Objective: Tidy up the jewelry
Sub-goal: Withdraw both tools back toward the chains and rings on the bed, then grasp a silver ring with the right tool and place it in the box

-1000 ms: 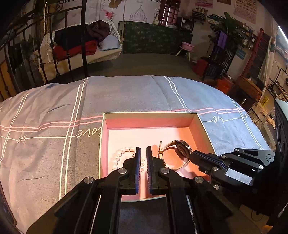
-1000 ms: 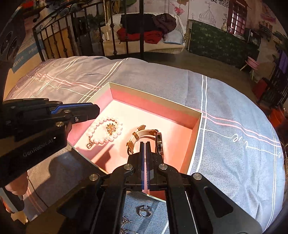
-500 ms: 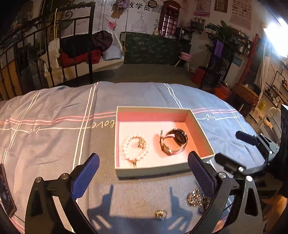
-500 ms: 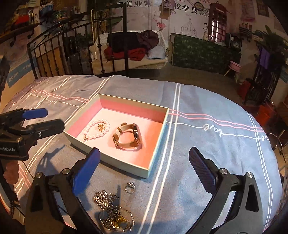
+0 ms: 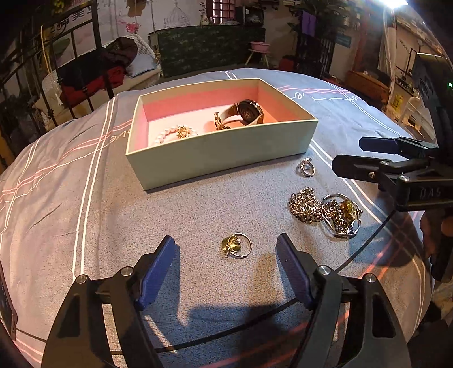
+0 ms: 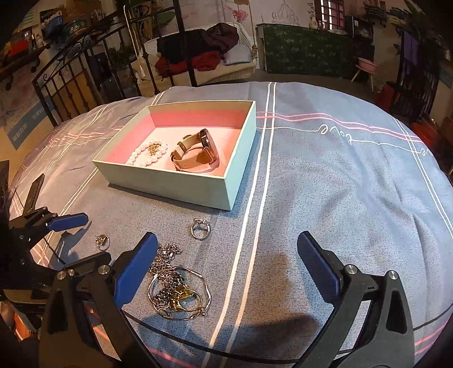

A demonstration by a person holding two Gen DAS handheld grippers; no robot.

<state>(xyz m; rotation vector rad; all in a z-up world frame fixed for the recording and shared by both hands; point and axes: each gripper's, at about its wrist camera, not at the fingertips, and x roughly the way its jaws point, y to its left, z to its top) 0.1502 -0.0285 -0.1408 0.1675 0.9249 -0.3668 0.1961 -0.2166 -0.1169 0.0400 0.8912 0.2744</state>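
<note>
Only the right view shows the watch [image 6: 198, 153] strap buckled, lying near-to-far in the box [image 6: 175, 181]; left gripper [image 5: 226, 264] has just narrowed, spread around a ring [image 5: 236, 245]; right gripper [image 6: 226, 263] spread, empty.

Lived-in bedroom: quilted bed cover [image 6: 325, 175] in foreground; beyond it iron bed frame [image 6: 70, 82], wicker seat heaped with clothes [image 6: 203, 59], painted wall mural [image 6: 286, 14].
</note>
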